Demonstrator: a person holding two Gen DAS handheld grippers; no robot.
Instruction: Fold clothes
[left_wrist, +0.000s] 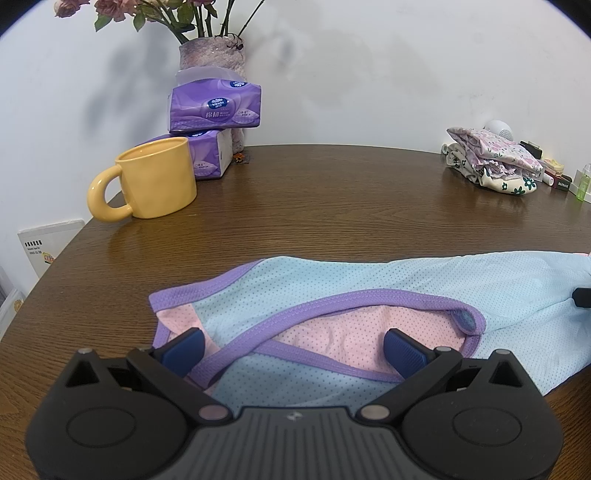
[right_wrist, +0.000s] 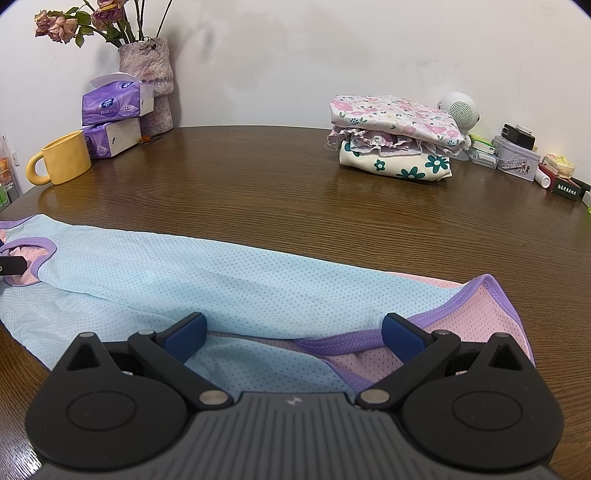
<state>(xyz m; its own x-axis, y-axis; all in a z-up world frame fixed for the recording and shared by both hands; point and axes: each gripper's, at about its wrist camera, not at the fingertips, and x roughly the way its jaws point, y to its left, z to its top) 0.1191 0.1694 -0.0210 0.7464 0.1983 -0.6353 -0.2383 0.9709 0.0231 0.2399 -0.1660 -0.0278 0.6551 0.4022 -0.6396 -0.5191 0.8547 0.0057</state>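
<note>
yellow mug (left_wrist: 155, 177) | tissue packs (left_wrist: 216, 109) stacked | vase (right_wrist: 149, 70) | white speaker (right_wrist: 460, 109) | wooden table (right_wrist: 258, 177)

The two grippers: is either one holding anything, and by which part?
Nothing is held. The left gripper and right gripper both stand open over the blue mesh garment, near its purple-trimmed ends.

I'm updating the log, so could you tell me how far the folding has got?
Done: folded floral clothes stacked at the table's far side. In hand: the blue mesh garment lies lengthwise, left gripper and right gripper open at its ends. Left: folding and stacking it.
</note>
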